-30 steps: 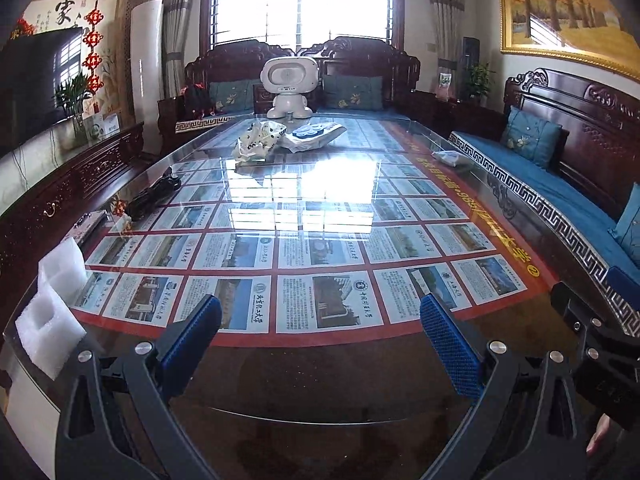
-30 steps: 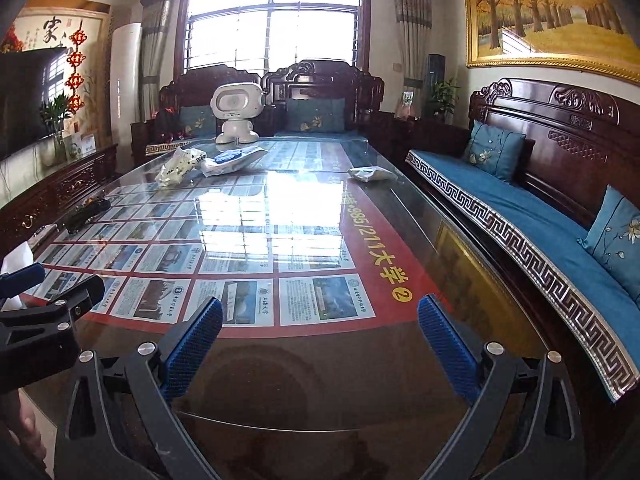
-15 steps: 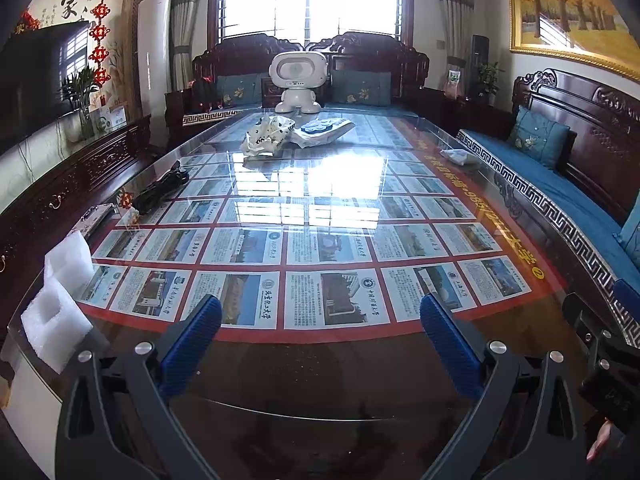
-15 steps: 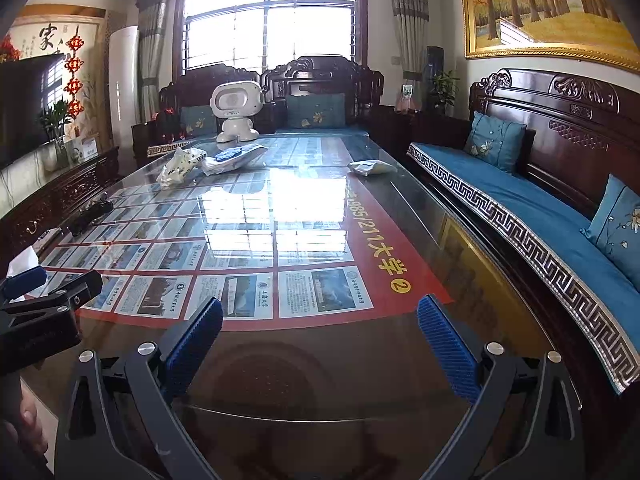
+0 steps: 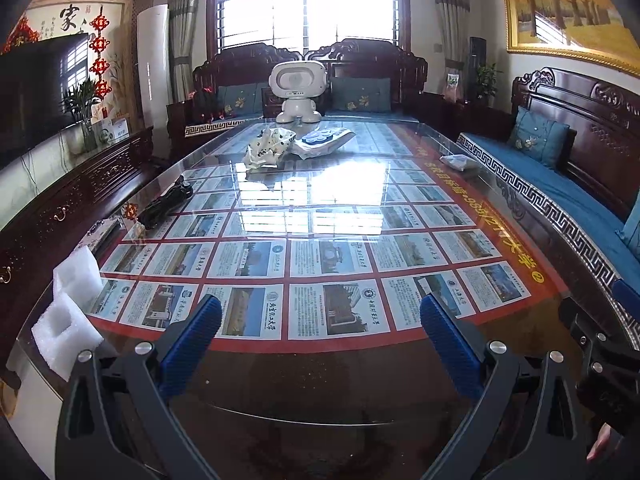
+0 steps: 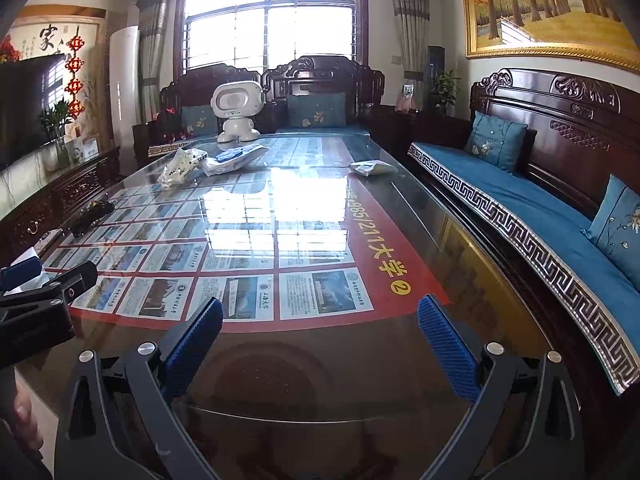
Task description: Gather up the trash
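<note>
While both tools hover low over the near end of the long glass-topped table [image 5: 320, 392], the left gripper [image 5: 320, 320] points straight down its length with its blue ribbed pads [image 5: 192, 340] spread wide and nothing between them. The right gripper [image 6: 320, 320] sits level beside it, jaws equally wide apart and empty, its blue pads [image 6: 448, 344] framing bare dark glass. In the left view the right tool's black body cuts in at 4 o'clock, with a fingertip of the person's hand just visible under it; in the right view the left tool juts in at 9 o'clock.

Two white foam packing blocks [image 5: 72, 304] lie at the table's left edge, at 8 o'clock in the left view; in the right view they are almost wholly hidden behind the left tool. Far down the table, at 12 o'clock, a crumpled white printed plastic bag [image 5: 266, 148] lies just beside a white wrapper with a blue patch [image 5: 324, 142], in front of a white round-headed toy robot [image 5: 297, 90]. A small white wadded wrapper [image 6: 372, 168] rests near the right edge. A black bundled cable [image 5: 166, 204] lies at 10 o'clock; its exact form is hard to make out.

Under the glass a red poster of printed cards [image 6: 320, 296] reads "985/211" followed by Chinese characters and a circled "2"; window glare washes out its middle. The small card print is unreadable. A wall scroll [image 5: 68, 20] bears a large calligraphic character.
</note>
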The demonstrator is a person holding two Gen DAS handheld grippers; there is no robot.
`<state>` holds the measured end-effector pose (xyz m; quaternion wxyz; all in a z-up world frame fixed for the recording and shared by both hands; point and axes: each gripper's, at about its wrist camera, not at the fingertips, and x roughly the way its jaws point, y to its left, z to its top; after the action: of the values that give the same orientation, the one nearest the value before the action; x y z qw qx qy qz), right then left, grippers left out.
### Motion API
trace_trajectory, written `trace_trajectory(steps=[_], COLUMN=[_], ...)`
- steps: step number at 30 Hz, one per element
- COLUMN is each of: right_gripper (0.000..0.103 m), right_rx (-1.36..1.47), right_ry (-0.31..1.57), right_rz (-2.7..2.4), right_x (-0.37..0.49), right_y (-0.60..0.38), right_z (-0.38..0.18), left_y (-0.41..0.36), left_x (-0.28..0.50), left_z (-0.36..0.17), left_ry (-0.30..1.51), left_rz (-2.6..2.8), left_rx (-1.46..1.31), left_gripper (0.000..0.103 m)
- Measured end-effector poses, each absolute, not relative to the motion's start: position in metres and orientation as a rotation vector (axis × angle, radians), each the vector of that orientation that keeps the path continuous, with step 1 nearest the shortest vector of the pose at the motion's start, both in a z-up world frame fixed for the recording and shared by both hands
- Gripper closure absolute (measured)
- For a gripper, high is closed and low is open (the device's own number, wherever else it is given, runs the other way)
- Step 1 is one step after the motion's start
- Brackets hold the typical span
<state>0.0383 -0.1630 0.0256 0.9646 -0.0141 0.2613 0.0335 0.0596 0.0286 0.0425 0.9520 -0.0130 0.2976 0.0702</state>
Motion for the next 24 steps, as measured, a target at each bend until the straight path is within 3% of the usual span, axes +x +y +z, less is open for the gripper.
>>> trace_trajectory(steps=[24], right_gripper=[0.009], right_rx=[-0.024], right_ry=[0.544], right_rz=[0.081], right_x=[0.0387], right_y=[-0.1624], right_z=[0.0226], left_y=[0.0223], left_x=[0.0593], left_z=[0.0493], left_ry=[0.581], left_rz=[0.095], left_rx=[-0.001], left_gripper=[0.004])
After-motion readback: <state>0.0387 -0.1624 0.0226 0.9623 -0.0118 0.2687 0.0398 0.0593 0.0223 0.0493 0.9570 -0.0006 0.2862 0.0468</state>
